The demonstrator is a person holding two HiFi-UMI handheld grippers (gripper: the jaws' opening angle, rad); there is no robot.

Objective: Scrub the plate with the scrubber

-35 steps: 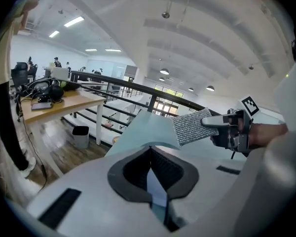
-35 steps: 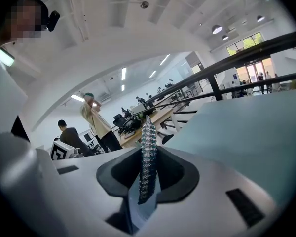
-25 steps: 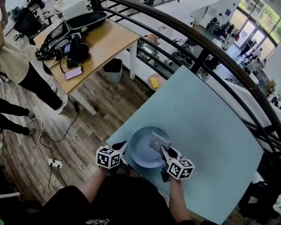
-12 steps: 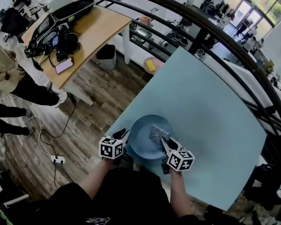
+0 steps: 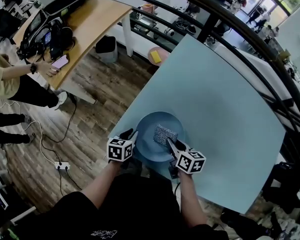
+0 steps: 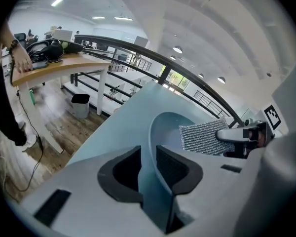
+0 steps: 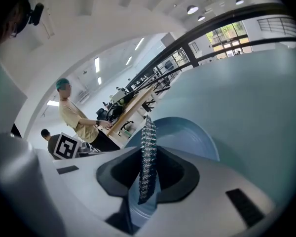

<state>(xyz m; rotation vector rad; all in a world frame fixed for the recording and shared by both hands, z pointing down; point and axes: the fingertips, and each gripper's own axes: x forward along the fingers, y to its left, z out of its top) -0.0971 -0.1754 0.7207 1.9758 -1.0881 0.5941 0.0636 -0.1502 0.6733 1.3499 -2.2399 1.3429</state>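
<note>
Left gripper [image 6: 148, 169]: jaws nearly together, pinching the near rim of the blue plate [image 6: 165, 127], one pad on each face of it.
Right gripper [image 7: 147, 181]: jaws closed onto the near edge of the silvery mesh scrubber [image 7: 148, 147], which sticks out forward, seen edge-on.

Outward: the scrubber reaches over the inside of the plate, towards its far right part. The plate sits at the near left edge of the pale blue table [image 5: 220, 119], wooden floor below that edge.

Risks, as I judge them:
- The hold on the plate is on a thin rim only. A hard scrubbing stroke could twist the plate out of the pads.
- The plate is close to the table edge. A push towards the left could carry it off.
- The scrubber is held by one edge. Pressed down, it may fold or pull out of the pads.

Views compared:
- Head view: left gripper [image 5: 131, 135], right gripper [image 5: 171, 144], plate [image 5: 147, 149] and scrubber [image 5: 165, 134] in plan, with the table edge. Jaw contact is not readable there.
- Left gripper view: the rim between the pads and the scrubber [image 6: 204, 137] face-on.
- Right gripper view: the grip on the mesh, with the plate [image 7: 192, 135] beyond. Whether mesh touches plate I cannot tell.
</note>
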